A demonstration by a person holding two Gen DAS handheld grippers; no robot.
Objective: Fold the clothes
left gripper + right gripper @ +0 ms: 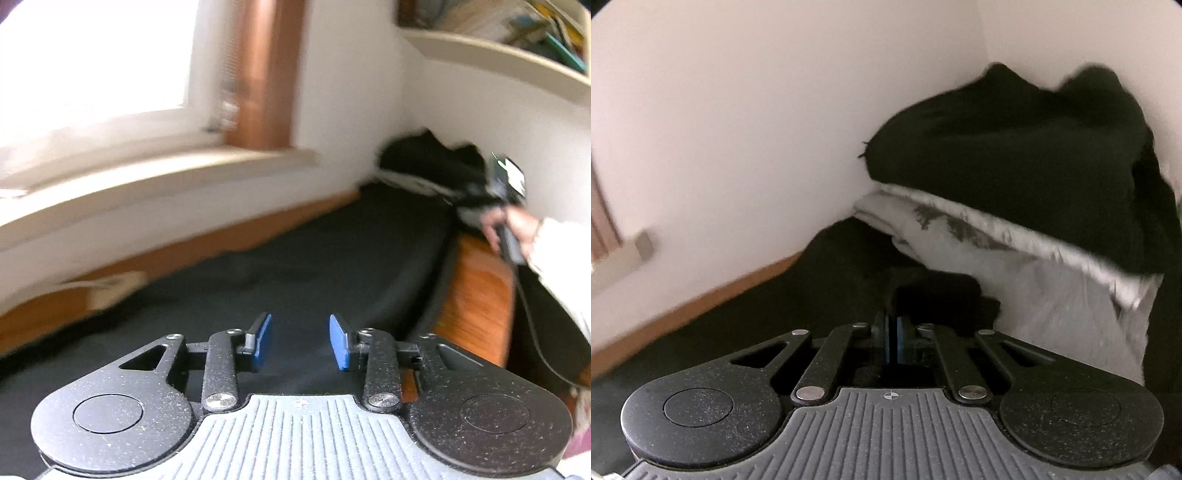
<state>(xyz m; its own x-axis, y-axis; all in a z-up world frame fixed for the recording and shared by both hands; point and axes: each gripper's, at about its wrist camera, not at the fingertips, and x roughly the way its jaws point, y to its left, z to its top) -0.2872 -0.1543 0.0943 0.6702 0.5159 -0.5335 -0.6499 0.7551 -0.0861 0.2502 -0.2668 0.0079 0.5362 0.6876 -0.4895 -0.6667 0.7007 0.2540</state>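
My right gripper (893, 338) is shut, its blue pads pressed together on a bunch of black garment (938, 295) at their tips. Behind it, in the wall corner, a pile of clothes holds a black garment (1015, 155) on top of a grey-white one (1015, 273). My left gripper (300, 341) hangs open above a black cloth surface (295, 258), with nothing between its blue pads (262, 341). In the left wrist view the pile (424, 158) shows far right, with the right gripper (506, 181) held by a hand (513, 225) beside it. Both views are motion-blurred.
A bright window (92, 55) with a pale sill (147, 177) and a wooden frame (266, 74) runs along the left. A shelf with books (517, 37) hangs high on the right wall. Wood edging (480, 295) borders the black surface. A white sleeve (565, 258) and a cable (532, 325) lie at the right.
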